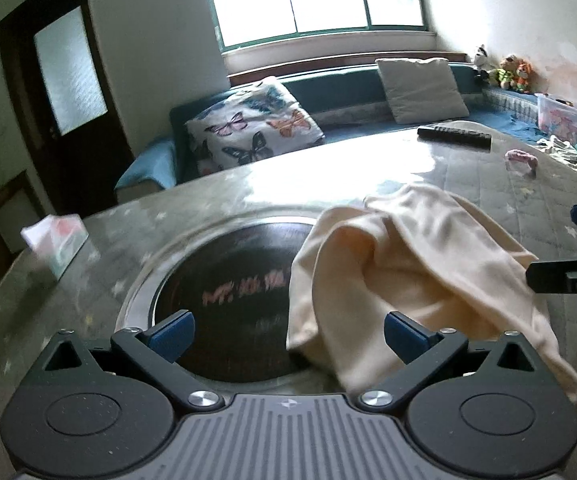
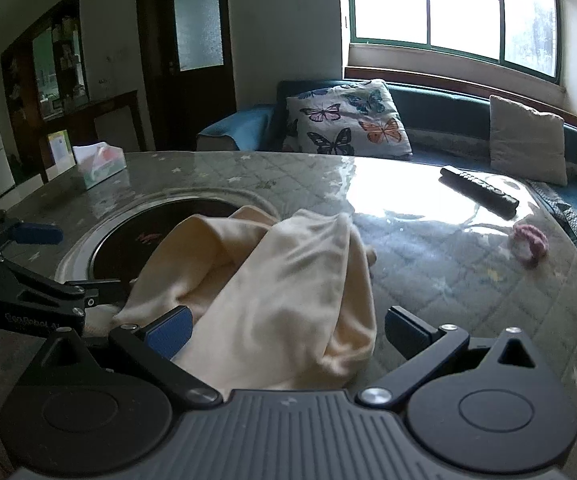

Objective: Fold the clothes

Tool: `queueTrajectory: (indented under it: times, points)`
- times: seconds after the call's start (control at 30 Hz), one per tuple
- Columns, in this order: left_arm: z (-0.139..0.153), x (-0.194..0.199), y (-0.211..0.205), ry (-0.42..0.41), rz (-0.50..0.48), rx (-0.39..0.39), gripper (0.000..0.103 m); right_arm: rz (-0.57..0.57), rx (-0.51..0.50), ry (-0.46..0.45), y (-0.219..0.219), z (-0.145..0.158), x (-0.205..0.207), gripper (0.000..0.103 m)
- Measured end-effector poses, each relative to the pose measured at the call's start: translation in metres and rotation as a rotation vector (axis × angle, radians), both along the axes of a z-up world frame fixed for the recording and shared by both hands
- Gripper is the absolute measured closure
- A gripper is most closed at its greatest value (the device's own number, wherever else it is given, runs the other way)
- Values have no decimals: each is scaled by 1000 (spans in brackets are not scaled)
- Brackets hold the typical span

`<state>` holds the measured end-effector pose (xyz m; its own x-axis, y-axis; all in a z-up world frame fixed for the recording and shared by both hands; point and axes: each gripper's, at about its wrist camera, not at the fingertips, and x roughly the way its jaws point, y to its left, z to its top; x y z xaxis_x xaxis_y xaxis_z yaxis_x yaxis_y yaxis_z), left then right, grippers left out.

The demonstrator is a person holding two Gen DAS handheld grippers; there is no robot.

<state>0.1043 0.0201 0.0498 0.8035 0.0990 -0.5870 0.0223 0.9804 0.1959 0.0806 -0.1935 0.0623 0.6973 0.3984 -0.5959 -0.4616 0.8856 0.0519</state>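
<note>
Cloth (image 1: 416, 280) — cream garment, crumpled in heap on table (image 1: 248, 184), draped partly over rim of round dark inset (image 1: 224, 300). Your left gripper (image 1: 288, 338) sits at near edge of cloth, fingers spread wide, gripping nothing; right fingertip over fabric. Your right gripper (image 2: 286, 334) — fingers also spread, cloth bunched between them, not clamped. Remote (image 2: 478, 191) lies beyond cloth, pink scrunchie (image 2: 532, 245) right of cloth, tissue box (image 2: 98, 164) far left of cloth.
</note>
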Motion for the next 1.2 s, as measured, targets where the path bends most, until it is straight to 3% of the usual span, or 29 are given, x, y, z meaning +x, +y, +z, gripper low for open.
queueTrajectory:
  times: [0.13, 0.37, 0.47, 0.57, 0.73, 0.8, 1.2]
  points:
    - [-3, 28, -4, 14, -48, 6, 16, -11, 3, 2, 4, 2, 20, 1]
    - [-12, 65, -12, 21, -131, 40, 22, -23, 8, 7, 8, 4, 47, 8]
    - [-18, 76, -15, 32, -166, 47, 29, -24, 3, 11, 10, 3, 59, 9]
    - [-24, 85, -16, 47, -192, 43, 42, -20, -1, 18, 15, 3, 70, 13]
    - [-33, 91, -13, 62, -215, 20, 88, 6, -9, 24, 27, 1, 83, 19]
    - [-33, 89, -9, 52, -206, 15, 95, 16, -16, 29, 34, -1, 89, 21]
    - [-11, 57, 41, -36, -1, -83, 96, 98, -103, 74, 80, -30, 106, 43]
